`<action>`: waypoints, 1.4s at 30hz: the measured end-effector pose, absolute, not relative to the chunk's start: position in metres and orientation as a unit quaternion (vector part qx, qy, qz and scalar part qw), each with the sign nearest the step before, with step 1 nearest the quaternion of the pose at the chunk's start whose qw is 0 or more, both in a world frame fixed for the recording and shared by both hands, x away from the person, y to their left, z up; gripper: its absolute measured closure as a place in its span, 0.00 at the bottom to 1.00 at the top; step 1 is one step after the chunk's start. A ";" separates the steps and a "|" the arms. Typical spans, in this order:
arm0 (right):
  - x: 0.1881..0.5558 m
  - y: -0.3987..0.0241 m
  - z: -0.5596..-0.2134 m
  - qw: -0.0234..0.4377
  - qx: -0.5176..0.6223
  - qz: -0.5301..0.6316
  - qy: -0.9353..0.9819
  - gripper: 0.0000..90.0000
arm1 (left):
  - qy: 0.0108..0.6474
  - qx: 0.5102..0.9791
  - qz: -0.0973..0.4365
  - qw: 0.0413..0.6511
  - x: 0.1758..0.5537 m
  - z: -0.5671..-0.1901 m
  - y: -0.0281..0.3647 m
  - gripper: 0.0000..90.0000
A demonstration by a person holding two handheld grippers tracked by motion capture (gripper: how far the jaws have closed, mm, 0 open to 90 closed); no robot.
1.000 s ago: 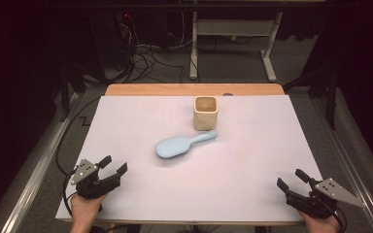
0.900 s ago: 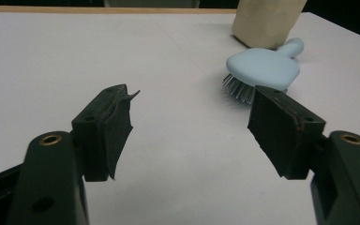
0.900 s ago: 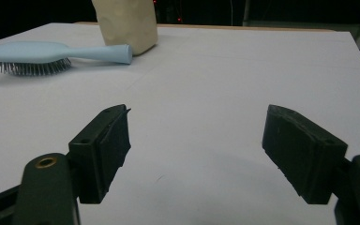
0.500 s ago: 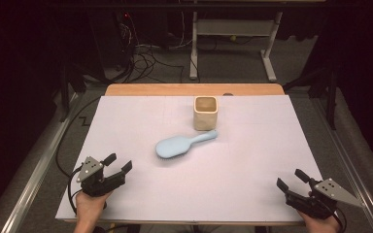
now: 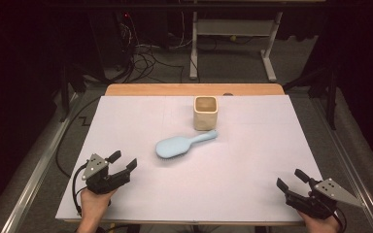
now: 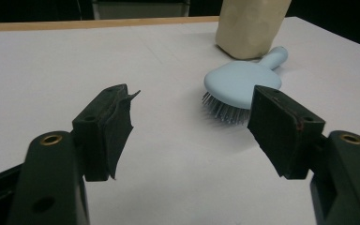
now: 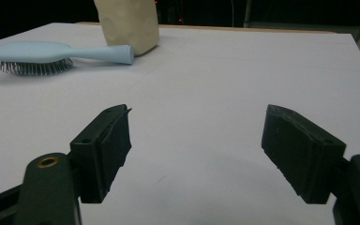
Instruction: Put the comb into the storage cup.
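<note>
A light blue hairbrush lies bristles down in the middle of the white table sheet, its handle pointing at a cream cup just behind it. My left gripper sits at the front left, open and empty, aimed toward the brush head with the cup beyond. At the front right corner my right gripper stands open with nothing between its jaws; the brush and cup lie far ahead to its left.
The white sheet covers a wooden table whose far edge shows bare. Cables and a metal stand base lie on the floor behind. Metal rails run along both sides of the table.
My left gripper has shifted a little to the right and forward, toward the brush. The right gripper, the brush and the cup have stayed in place.
</note>
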State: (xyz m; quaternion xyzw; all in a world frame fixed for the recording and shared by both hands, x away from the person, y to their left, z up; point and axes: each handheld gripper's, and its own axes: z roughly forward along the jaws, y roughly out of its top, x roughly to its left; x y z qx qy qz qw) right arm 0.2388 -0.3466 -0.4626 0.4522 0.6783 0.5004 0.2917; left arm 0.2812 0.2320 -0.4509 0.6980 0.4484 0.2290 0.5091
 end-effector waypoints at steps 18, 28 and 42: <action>0.239 -0.346 -0.463 0.291 0.452 0.502 0.678 0.27 | 0.435 0.705 0.222 0.514 0.291 -0.445 0.217 0.35; 0.240 -0.346 -0.462 0.291 0.452 0.502 0.678 0.27 | 0.429 0.712 0.212 0.514 0.297 -0.444 0.207 0.36; 0.240 -0.347 -0.463 0.288 0.453 0.502 0.678 0.27 | 0.415 0.723 0.205 0.514 0.310 -0.440 0.187 0.36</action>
